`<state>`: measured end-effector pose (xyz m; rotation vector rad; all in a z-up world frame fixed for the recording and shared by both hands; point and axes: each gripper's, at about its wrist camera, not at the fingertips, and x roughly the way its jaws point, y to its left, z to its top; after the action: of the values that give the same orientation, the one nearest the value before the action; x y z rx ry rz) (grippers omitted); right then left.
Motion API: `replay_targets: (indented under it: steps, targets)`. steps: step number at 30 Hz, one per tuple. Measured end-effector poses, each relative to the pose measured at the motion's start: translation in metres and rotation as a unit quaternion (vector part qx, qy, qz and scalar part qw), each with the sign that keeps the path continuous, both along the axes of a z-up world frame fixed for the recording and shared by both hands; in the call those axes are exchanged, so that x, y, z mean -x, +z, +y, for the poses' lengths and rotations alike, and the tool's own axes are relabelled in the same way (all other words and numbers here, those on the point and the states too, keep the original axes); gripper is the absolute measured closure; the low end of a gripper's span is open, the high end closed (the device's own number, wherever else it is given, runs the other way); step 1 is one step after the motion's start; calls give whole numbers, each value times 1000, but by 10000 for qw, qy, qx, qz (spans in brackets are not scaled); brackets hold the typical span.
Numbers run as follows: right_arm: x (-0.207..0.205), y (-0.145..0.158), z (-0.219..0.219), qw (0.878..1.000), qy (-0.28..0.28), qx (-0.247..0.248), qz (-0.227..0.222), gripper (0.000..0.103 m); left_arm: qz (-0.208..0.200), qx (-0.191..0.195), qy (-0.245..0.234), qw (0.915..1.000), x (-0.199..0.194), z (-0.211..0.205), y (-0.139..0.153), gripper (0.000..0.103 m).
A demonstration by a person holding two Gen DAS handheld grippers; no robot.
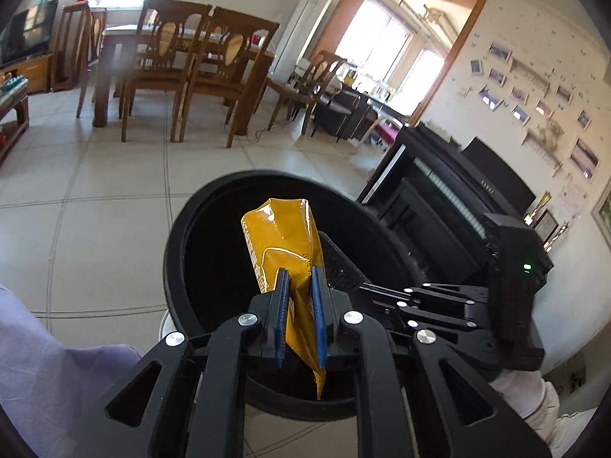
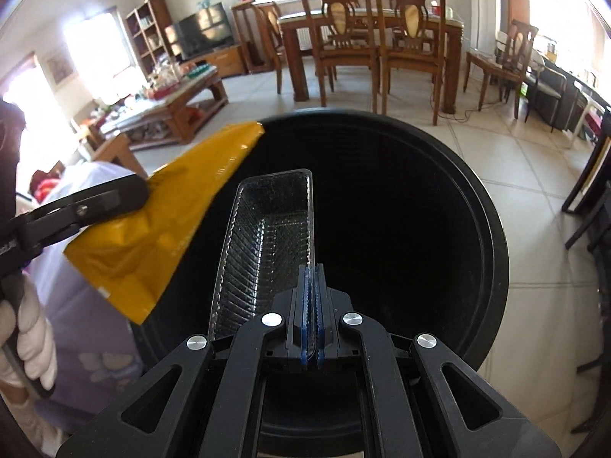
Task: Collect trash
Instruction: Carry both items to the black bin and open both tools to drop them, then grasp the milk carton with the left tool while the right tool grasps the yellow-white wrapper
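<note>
Yellow wrapper (image 1: 282, 244), light, crinkly and slick, hangs over the black bin's (image 2: 492, 236) left rim, pinched mid-body by your left hand-held gripper (image 1: 299, 278). Beside it, the clear plastic tray (image 2: 267, 236), thin and flexible, is clamped by its edge in your right hand-held gripper (image 2: 312, 278) above the bin's opening.

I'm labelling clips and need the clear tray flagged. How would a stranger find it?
Find the big round black bin on the tiled floor. Over its opening the right gripper pinches a long ribbed clear plastic tray by one side wall. The yellow wrapper beside it is opaque and crumpled; the tray is see-through and rigid.
</note>
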<state>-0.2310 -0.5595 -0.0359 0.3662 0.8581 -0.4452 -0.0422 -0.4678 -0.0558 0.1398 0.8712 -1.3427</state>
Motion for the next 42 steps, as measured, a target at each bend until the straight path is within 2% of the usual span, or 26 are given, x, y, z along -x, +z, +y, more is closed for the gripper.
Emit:
replay_targets:
  steps: [6, 13, 14, 16, 17, 18, 29, 30, 31, 35, 38, 42]
  targets:
    - [-12, -18, -6, 9996, 109, -4, 244, 99, -189, -405, -63, 9990, 9, -8, -13, 91]
    - [-19, -25, 3, 9995, 139, -108, 256, 98, -306, -604, -41, 9977, 15, -8, -14, 87]
    - [-19, -25, 2, 9995, 142, -109, 244, 94, -317, -614, -28, 9976, 17, -11, -13, 87]
    - [-20, -24, 5, 9996, 144, -83, 235, 79, -337, -654, -6, 9973, 19, -10, -12, 87]
    - [-20, -23, 6, 9996, 133, -28, 230, 66, -343, -671, -20, 9972, 19, -9, -12, 87]
    - [-19, -23, 10, 9996, 124, 51, 231, 59, -355, -682, -36, 9970, 20, -9, -12, 87]
    - [-26, -7, 27, 9995, 148, 241, 160, 58, -370, -748, -107, 9965, 21, -3, -13, 85]
    - [-26, -6, 28, 9995, 144, 247, 137, 58, -362, -750, -109, 9965, 21, -1, -12, 82]
    - [-25, -4, 30, 9995, 149, 248, 112, 58, -360, -743, -107, 9965, 21, 1, -12, 73]
    - [-27, 4, 43, 9994, 230, 270, -21, 58, -444, -574, -82, 9973, 24, 17, -3, 64]
    - [-31, 14, 54, 9989, 360, 208, -226, 58, -516, -406, -24, 9978, 29, 38, 7, 53]
    - [-44, 29, 77, 9969, 513, 311, -501, 41, -674, -69, 264, 9974, 26, 80, 26, 35]
